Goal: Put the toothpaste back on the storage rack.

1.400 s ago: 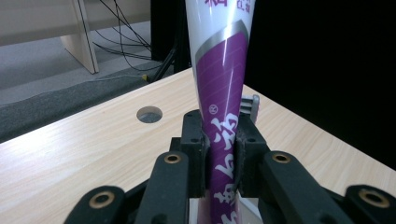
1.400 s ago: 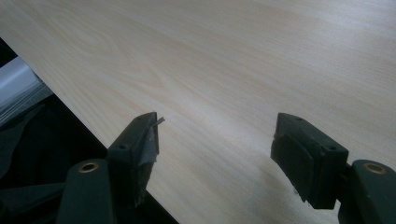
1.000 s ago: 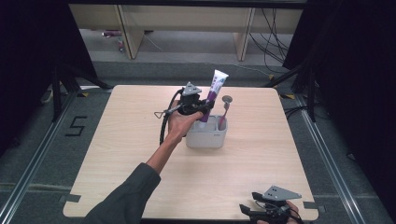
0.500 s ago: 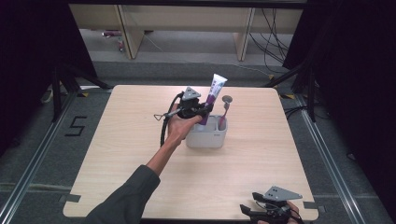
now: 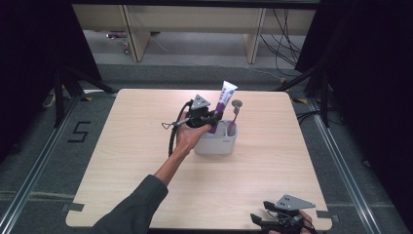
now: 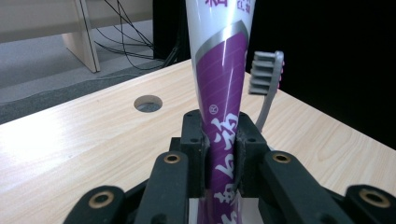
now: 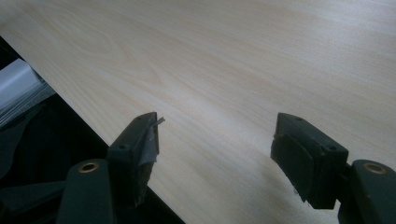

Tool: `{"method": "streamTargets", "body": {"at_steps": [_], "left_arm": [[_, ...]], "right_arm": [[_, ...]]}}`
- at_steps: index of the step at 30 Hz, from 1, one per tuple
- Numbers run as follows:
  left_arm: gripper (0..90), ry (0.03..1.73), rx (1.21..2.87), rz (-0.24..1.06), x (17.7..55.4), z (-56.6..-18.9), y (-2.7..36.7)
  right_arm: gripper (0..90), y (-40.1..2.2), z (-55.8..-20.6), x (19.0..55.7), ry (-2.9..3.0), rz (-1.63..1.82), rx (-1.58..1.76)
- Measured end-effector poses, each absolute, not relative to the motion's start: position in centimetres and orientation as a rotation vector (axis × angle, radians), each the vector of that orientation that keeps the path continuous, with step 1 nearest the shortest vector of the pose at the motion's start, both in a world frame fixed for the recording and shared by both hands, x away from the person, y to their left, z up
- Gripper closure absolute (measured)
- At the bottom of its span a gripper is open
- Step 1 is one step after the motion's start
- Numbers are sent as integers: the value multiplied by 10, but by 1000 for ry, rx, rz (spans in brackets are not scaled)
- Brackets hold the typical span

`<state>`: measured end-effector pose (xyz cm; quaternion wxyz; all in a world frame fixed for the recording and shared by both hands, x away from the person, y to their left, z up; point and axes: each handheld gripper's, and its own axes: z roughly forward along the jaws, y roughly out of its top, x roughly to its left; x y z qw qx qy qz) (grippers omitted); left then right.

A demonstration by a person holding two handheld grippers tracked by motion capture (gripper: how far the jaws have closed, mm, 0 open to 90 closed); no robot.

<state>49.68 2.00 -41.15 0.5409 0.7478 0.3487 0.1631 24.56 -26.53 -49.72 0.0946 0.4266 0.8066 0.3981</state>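
So the desk (image 5: pixel 146 161) is a pale wood-grain top with rounded corners and a small round cable hole (image 6: pixel 148 103) in it. It sits on grey carpet with metal rails running along both sides, and there's a "5" marked on the floor (image 5: pixel 78 131) to the left. Black curtains hang on either side, and at the back there's a light wooden shelf unit (image 5: pixel 190 29) with a bunch of cables trailing under it.

The left gripper (image 5: pixel 210 118) is up over the middle of the desk, held in the person's outstretched left hand (image 5: pixel 187 136). Its fingers (image 6: pixel 194 144) are clamped tight on the toothpaste tube (image 6: pixel 224 93), one pad on each flat side, low on the tube's body. The right gripper (image 5: pixel 280 222) is parked at the near right edge of the desk. Its fingers (image 7: pixel 140 144) are spread wide with nothing between them, just bare wood underneath.

The tube is white up top and purple lower down, with a silver band and white characters printed on it. It stands upright, leaning a bit, in the white holder (image 5: pixel 216 144) near the middle of the desk. A grey toothbrush (image 6: pixel 266 79) stands right next to it in the same holder, bristle head up.
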Motion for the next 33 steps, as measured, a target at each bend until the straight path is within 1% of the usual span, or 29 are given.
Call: {"method": "streamTargets", "body": {"at_steps": [14, 28, 33], "left_arm": [[770, 829, 1813, 396, 496, -422, 24], [768, 809, 1835, 422, 492, -427, 19], [766, 827, 1855, 422, 492, -433, 22]], "right_arm": [[322, -265, -497, 245, 2396, 1165, 1265], [322, -266, -497, 246, 2396, 1162, 1253], [322, -266, -497, 246, 2396, 1162, 1252]]}}
